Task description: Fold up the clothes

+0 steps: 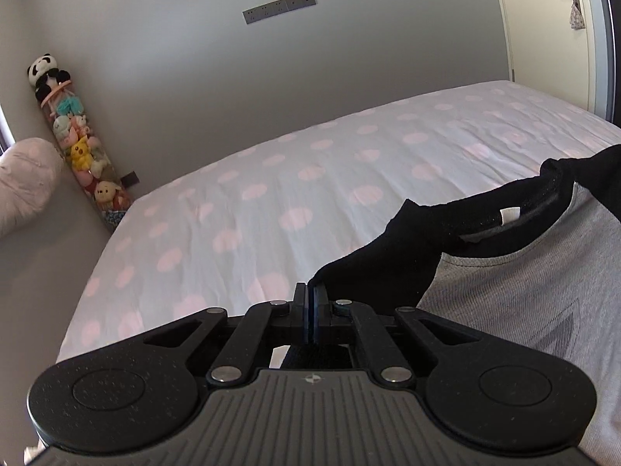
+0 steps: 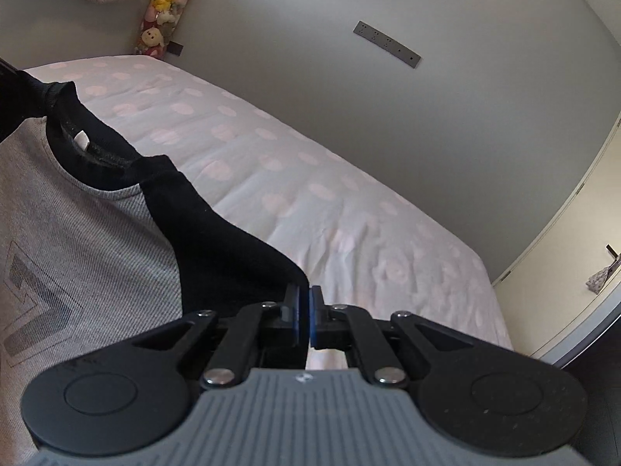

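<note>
Shirt [image 1: 516, 291] held up off the bed [image 1: 240, 209], stretched between the two grippers. Grey ribbed body, black raglan sleeves, black neckband with a small white tag [image 1: 510, 215] inside the collar; dark striped graphic on the chest.

Left gripper [image 1: 310, 299]: jaws pinched tight on the edge of one black sleeve, cloth emerging from between the pads.

Right gripper [image 2: 304, 303]: jaws nearly closed, clamped on the edge of the other black sleeve [image 2: 240, 240].

Bed beneath: pale sheet with pink spots, lightly creased, nothing else lying on the part in view.

Background: grey wall with a strip of sockets [image 1: 280, 7]. Tall clear tube of plush toys [image 1: 77, 143] leaning in the corner, panda on top. Pale pink bundle of bedding [image 1: 27, 182] beside it. Cream door [image 1: 559, 31] with a dark handle, small patterned pouch hanging from it.
</note>
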A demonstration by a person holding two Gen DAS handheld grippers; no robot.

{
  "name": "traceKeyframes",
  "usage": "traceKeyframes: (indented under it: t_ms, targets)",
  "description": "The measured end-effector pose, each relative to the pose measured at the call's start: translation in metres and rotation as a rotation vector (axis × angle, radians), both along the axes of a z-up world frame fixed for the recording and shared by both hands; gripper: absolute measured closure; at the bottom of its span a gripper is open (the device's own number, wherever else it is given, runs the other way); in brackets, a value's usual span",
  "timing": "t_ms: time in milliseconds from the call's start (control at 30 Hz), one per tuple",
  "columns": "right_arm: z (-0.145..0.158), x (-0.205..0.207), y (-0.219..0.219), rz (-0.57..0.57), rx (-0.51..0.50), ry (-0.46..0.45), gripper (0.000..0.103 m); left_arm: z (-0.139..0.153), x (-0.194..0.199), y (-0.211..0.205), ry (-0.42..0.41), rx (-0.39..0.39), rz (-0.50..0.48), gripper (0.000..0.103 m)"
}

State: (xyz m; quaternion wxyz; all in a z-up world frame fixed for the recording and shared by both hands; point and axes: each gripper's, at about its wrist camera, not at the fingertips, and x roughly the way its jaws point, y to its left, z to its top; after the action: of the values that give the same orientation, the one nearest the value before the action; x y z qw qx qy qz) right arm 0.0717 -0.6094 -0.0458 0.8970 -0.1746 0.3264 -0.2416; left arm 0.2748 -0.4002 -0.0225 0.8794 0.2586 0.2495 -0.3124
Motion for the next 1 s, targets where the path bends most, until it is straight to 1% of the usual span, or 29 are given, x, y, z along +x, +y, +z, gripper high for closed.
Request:
traceKeyframes:
  t_ms: [67, 167, 267, 333, 533, 600, 667, 700, 733, 767, 800, 900, 1000]
  targets:
    - [-0.001, 0.019, -0.014, -0.015, -0.007, -0.001, 0.098, -0.009, 0.017, -0.017, 0.001, 0.014, 0.003, 0.102]
    - [-0.014, 0.047, -0.031, -0.026, -0.017, 0.018, 0.098, -0.029, 0.038, -0.038, 0.009, 0.044, 0.015, 0.102]
    - [-0.036, 0.074, -0.044, -0.026, -0.031, 0.05, 0.098, -0.055, 0.053, -0.054, 0.007, 0.08, 0.014, 0.102]
    - [-0.052, 0.088, -0.052, -0.026, -0.022, 0.072, 0.098, -0.073, 0.06, -0.062, 0.019, 0.106, 0.006, 0.102]
    - [-0.102, 0.119, -0.069, -0.03, 0.03, 0.132, 0.097, -0.123, 0.076, -0.076, 0.061, 0.161, -0.004, 0.102]
    - [-0.115, 0.126, -0.074, -0.041, 0.055, 0.138, 0.096, -0.135, 0.083, -0.077, 0.081, 0.154, -0.002, 0.101]
    - [-0.126, 0.133, -0.082, -0.061, 0.098, 0.125, 0.094, -0.143, 0.086, -0.076, 0.095, 0.142, 0.0, 0.1]
    - [-0.131, 0.137, -0.086, -0.072, 0.121, 0.117, 0.089, -0.146, 0.087, -0.075, 0.101, 0.138, 0.002, 0.095]
    - [-0.133, 0.136, -0.088, -0.082, 0.144, 0.109, 0.078, -0.148, 0.087, -0.074, 0.113, 0.132, 0.002, 0.091]
    - [-0.133, 0.134, -0.09, -0.09, 0.168, 0.102, 0.072, -0.148, 0.088, -0.071, 0.123, 0.121, 0.0, 0.083]
    - [-0.134, 0.132, -0.091, -0.099, 0.191, 0.095, 0.069, -0.148, 0.088, -0.068, 0.126, 0.107, 0.001, 0.079]
    - [-0.132, 0.119, -0.094, -0.111, 0.22, 0.083, 0.069, -0.141, 0.082, -0.056, 0.149, 0.076, 0.02, 0.079]
    - [-0.126, 0.097, -0.087, -0.115, 0.256, 0.064, 0.069, -0.129, 0.067, -0.039, 0.208, 0.036, 0.034, 0.079]
